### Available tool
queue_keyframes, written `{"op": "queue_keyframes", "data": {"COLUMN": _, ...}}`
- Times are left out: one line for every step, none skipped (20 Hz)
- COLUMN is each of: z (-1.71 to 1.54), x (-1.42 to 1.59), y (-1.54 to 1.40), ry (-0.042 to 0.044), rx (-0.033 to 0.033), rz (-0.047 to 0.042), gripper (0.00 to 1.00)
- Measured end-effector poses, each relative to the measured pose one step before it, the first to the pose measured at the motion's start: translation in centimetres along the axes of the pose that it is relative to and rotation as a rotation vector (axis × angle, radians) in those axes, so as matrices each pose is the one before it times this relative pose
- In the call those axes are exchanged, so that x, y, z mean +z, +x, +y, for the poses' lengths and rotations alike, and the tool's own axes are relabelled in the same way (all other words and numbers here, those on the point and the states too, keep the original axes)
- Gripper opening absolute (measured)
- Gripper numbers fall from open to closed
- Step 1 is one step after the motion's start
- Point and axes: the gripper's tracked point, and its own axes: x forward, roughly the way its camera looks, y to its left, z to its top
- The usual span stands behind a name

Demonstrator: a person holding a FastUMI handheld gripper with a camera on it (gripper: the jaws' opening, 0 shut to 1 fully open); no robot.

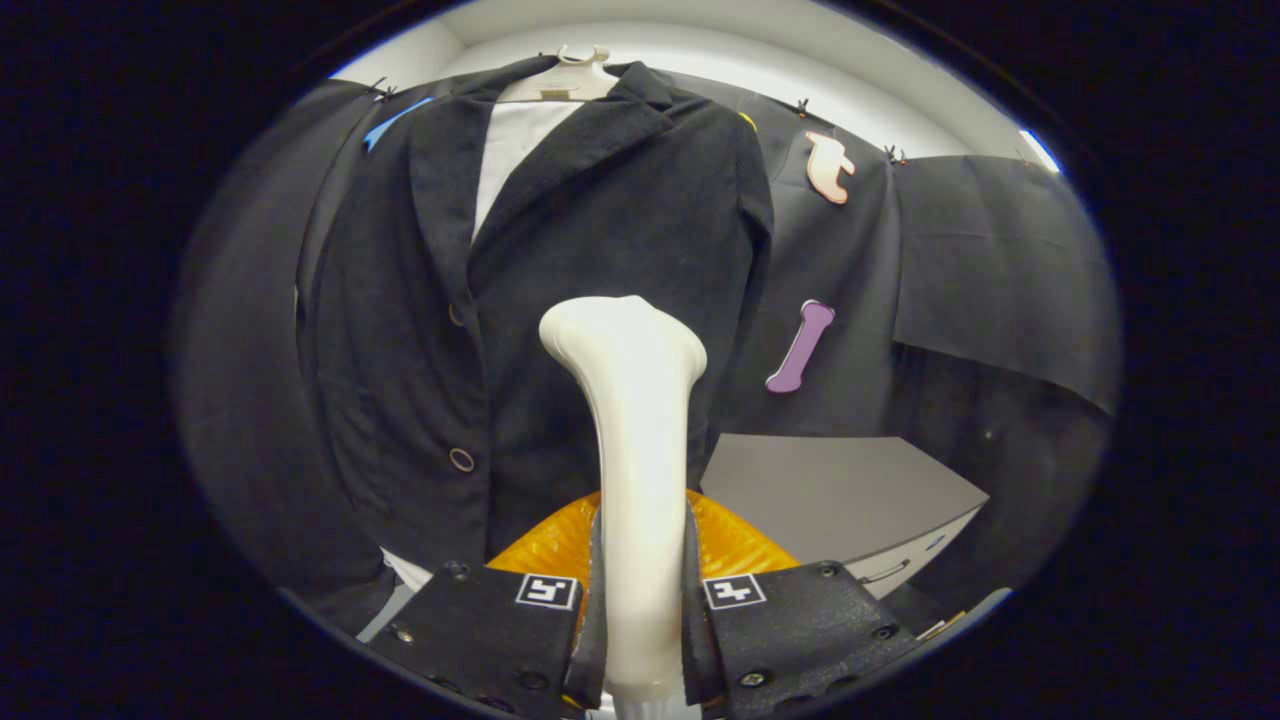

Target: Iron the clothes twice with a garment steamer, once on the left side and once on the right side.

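jaws clamped on white garment steamer (635,450) | head raised before dark jacket (560,300) on hanger (560,78)

Dark jacket (560,300) on a pale hanger (560,80); grey cabinet (840,490) beside it.

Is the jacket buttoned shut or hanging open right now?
Shut at the front: the black jacket hangs on its hanger, front panels overlapped. The gripper is shut on the white steamer.
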Motion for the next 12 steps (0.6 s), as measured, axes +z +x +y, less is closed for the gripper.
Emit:
{"op": "queue_keyframes", "data": {"z": 0.287, "x": -0.992, "y": 0.021, "ry": 0.00124, "rx": 0.00576, "rz": 0.01572, "gripper": 0.33}}
{"op": "queue_keyframes", "data": {"z": 0.252, "x": -0.959, "y": -0.114, "ry": -0.00295, "rx": 0.00798, "rz": 0.01358, "gripper": 0.33}}
{"op": "queue_keyframes", "data": {"z": 0.259, "x": -0.87, "y": -0.212, "ry": -0.00696, "rx": 0.00567, "rz": 0.01061, "gripper": 0.33}}
{"op": "queue_keyframes", "data": {"z": 0.212, "x": -0.957, "y": 0.004, "ry": -0.00987, "rx": 0.00481, "rz": 0.01161, "gripper": 0.33}}
{"op": "queue_keyframes", "data": {"z": 0.257, "x": -1.056, "y": 0.031, "ry": -0.00726, "rx": 0.00466, "rz": 0.01301, "gripper": 0.33}}
{"op": "queue_keyframes", "data": {"z": 0.287, "x": -0.926, "y": 0.082, "ry": -0.00998, "rx": 0.00616, "rz": 0.01005, "gripper": 0.33}}
{"op": "queue_keyframes", "data": {"z": 0.459, "x": -0.888, "y": -0.053, "ry": -0.01376, "rx": 0.005, "rz": 0.0053, "gripper": 0.33}}
{"op": "queue_keyframes", "data": {"z": 0.373, "x": -0.715, "y": -0.009, "ry": -0.01775, "rx": 0.00394, "rz": 0.00158, "gripper": 0.33}}
{"op": "queue_keyframes", "data": {"z": 0.536, "x": -0.872, "y": -0.154, "ry": -0.01315, "rx": 0.00353, "rz": 0.00478, "gripper": 0.33}}
{"op": "queue_keyframes", "data": {"z": 0.425, "x": -1.135, "y": -0.02, "ry": -0.01067, "rx": 0.00472, "rz": 0.01381, "gripper": 0.33}}
{"op": "queue_keyframes", "data": {"z": 0.265, "x": -1.18, "y": 0.374, "ry": -0.00216, "rx": 0.00417, "rz": 0.0223, "gripper": 0.33}}
{"op": "queue_keyframes", "data": {"z": 0.56, "x": -1.402, "y": 0.115, "ry": 0.00396, "rx": 0.00575, "rz": 0.02381, "gripper": 0.33}}
